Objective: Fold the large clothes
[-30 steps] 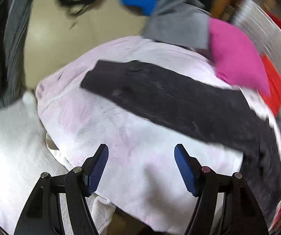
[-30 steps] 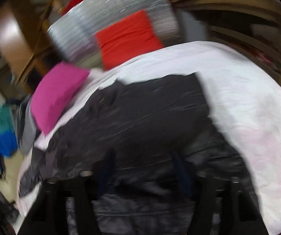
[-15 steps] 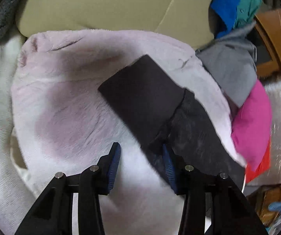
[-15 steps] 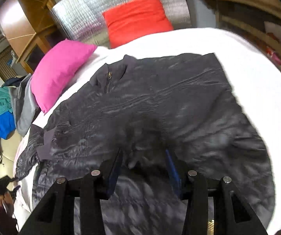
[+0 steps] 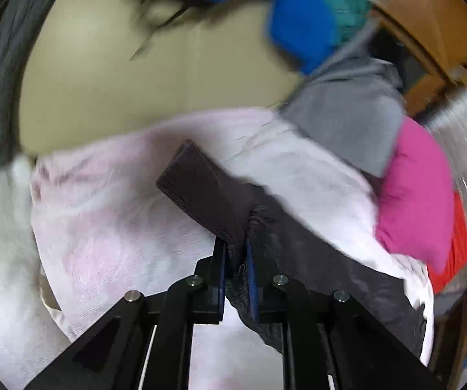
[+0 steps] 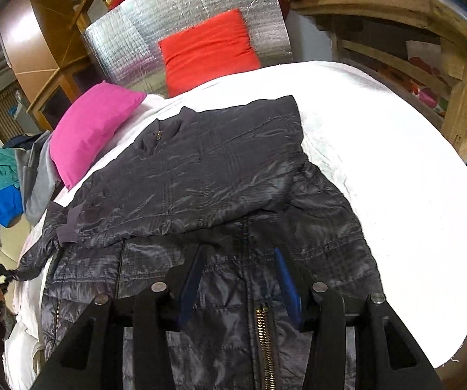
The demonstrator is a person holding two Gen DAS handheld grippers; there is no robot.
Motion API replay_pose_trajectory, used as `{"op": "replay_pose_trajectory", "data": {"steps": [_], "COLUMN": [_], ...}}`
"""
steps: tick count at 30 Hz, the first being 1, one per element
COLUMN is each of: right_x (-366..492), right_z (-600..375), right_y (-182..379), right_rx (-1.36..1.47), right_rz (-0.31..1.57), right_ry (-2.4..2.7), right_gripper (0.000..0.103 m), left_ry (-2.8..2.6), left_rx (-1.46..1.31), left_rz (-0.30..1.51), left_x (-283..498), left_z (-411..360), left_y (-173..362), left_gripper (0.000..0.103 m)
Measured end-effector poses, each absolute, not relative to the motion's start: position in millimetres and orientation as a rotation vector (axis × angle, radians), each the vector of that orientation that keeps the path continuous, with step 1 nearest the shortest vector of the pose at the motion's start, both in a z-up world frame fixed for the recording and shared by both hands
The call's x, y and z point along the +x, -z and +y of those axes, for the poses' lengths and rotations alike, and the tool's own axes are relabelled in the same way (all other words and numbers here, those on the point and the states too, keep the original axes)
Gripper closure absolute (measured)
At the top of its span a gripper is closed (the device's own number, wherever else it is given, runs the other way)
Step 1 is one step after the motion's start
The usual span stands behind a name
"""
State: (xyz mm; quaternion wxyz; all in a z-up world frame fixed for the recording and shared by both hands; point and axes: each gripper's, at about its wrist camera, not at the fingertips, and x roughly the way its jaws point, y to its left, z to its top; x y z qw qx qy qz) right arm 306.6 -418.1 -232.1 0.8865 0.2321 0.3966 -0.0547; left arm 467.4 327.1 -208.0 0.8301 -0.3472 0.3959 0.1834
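Observation:
A dark quilted jacket lies front-up on the white blanket, zip closed, with one sleeve folded across its chest. In the left wrist view the other sleeve is lifted off the blanket, its flat knit cuff sticking out past the fingers. The jaws of my left gripper are closing, and the pads press on that sleeve just behind the cuff. My right gripper hangs over the jacket's lower front near the zip. It is open, the fabric lying flat under the gap.
A pink pillow and a red pillow sit at the head of the bed against a silver foil panel. Grey clothing and blue and teal clothes lie beyond the bed's edge. A wooden shelf stands at right.
My left gripper went from wide open over the blanket to shut on the sleeve behind the cuff, and lifted it. The right gripper drew back toward the jacket's hem, still open.

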Motion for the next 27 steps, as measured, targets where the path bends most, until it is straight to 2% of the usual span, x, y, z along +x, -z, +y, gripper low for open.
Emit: {"op": "replay_pose_trajectory", "data": {"steps": [5, 11, 15, 21, 24, 25, 26, 27], "right_x": [294.3, 272.9, 253.2, 230.1, 224.4, 224.0, 224.2, 226.1], "right_z": [-433.8, -457.0, -480.4, -507.5, -513.3, -514.9, -514.8, -515.4], "right_y": [232.4, 233.9, 232.2, 230.4, 232.4, 233.1, 233.7, 234.7], "right_rx": [0.558, 0.629, 0.674, 0.712, 0.719, 0.718, 0.717, 0.717], "right_rz": [0.778, 0.729, 0.691, 0.660, 0.662, 0.666, 0.668, 0.671], "right_ry": [0.096, 0.090, 0.113, 0.153, 0.160, 0.162, 0.165, 0.164], "right_gripper": [0.054, 0.054, 0.052, 0.049, 0.042, 0.041, 0.040, 0.040], "left_ry": [-0.247, 0.020, 0.214, 0.466, 0.608, 0.635, 0.645, 0.636], "left_rx": [-0.533, -0.287, -0.159, -0.056, -0.022, -0.004, 0.030, 0.062], "left_rz": [0.760, 0.716, 0.713, 0.774, 0.797, 0.780, 0.746, 0.707], "left_x": [478.9, 489.5, 487.6, 477.3, 455.3, 448.4, 440.6, 433.4], "left_z": [247.9, 89.9, -30.9, -177.4, -215.2, -220.8, -223.3, -221.4], "left_y": [122.8, 43.9, 23.8, 25.3, 21.9, 18.5, 14.2, 10.4], "left_gripper": [0.093, 0.094, 0.095, 0.093, 0.089, 0.082, 0.067, 0.059]}}
